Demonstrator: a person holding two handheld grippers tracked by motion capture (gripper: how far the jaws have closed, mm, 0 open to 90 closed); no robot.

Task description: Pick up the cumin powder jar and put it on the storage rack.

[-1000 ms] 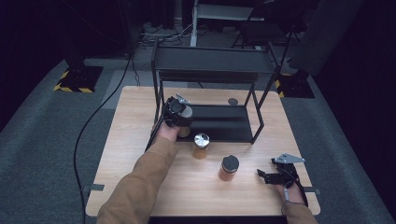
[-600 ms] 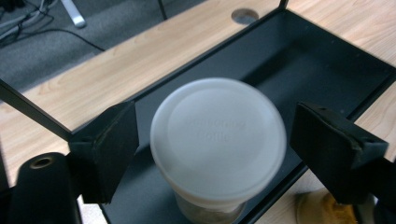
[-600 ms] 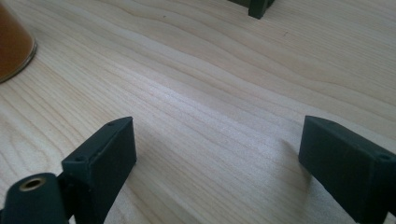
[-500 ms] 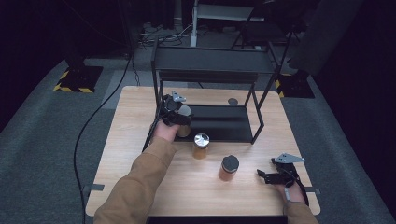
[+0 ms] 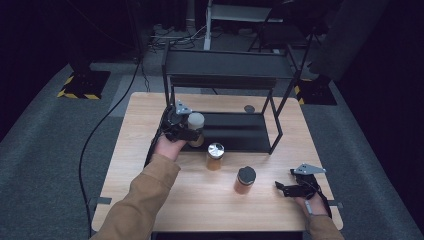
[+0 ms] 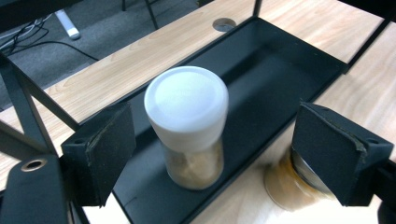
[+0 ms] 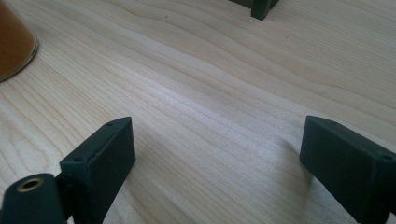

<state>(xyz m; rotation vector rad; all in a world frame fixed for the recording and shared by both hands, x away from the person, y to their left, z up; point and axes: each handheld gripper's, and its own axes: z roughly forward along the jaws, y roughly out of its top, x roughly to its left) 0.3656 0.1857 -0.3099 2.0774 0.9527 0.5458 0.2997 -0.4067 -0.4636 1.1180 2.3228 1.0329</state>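
A white-lidded jar (image 6: 187, 126) of tan powder stands upright at the front left of the black rack's lower tray (image 6: 280, 60). My left gripper (image 6: 219, 151) is open around it, both pads clear of its sides. Its jaws have just been opening, then closing a little. In the high view the left gripper (image 5: 184, 128) is at the tray's left end beside the jar (image 5: 196, 122). My right gripper (image 5: 286, 188) rests open near the table's front right, and in its own view the gripper (image 7: 217, 154) has bare wood between its jaws.
A silver-lidded amber jar (image 5: 215, 156) and a black-lidded amber jar (image 5: 245, 180) stand on the wooden table (image 5: 150, 120) in front of the rack (image 5: 225, 82). The rack's upper shelf overhangs the tray. A round hole (image 5: 249, 108) sits in the table behind the tray.
My left gripper has let go of the white-lidded jar, opened, and drawn back a little toward the left and front. The jar stays on the tray. The right gripper has not moved.
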